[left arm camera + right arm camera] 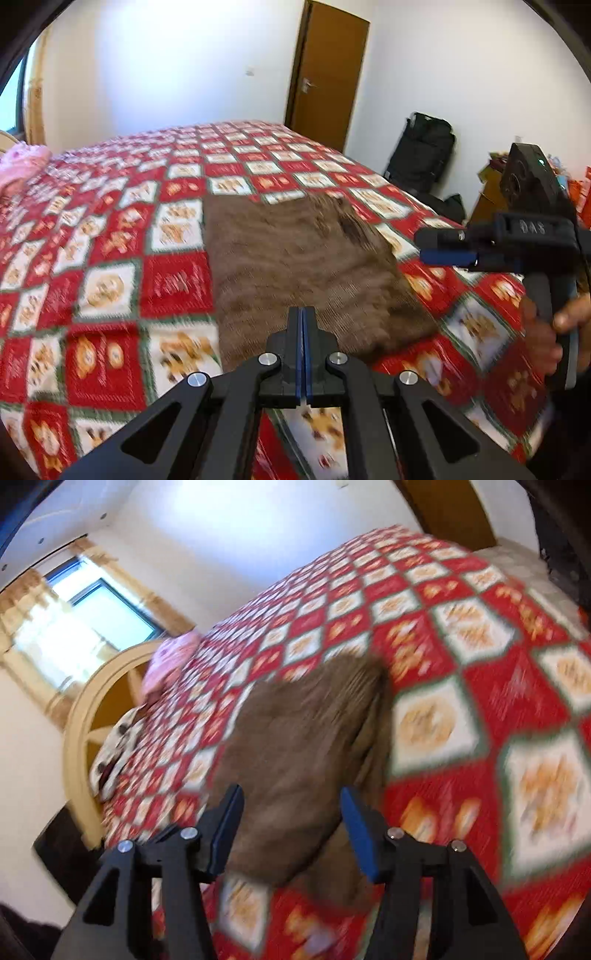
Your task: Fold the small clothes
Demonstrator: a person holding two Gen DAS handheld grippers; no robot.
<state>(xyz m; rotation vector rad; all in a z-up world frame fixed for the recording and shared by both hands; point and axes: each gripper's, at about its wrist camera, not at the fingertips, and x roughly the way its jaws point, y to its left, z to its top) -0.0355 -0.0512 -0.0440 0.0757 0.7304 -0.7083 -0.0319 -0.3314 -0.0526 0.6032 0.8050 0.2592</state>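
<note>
One brown knitted garment (295, 258) lies flat, already folded into a rough rectangle, on the red-and-white patterned bedspread (110, 288). It appears soft, light and limp; take hold at an edge or corner. The left gripper (303, 314) has its jaws together, empty, over the near edge. The right gripper (291, 812) has its jaws apart, gripping nothing. A pink cloth (22, 162) lies well apart; nothing obstructs.

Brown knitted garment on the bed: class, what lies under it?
The brown knitted garment lies on the red-and-white patterned bedspread. The part of the bedspread directly beneath is covered.
</note>
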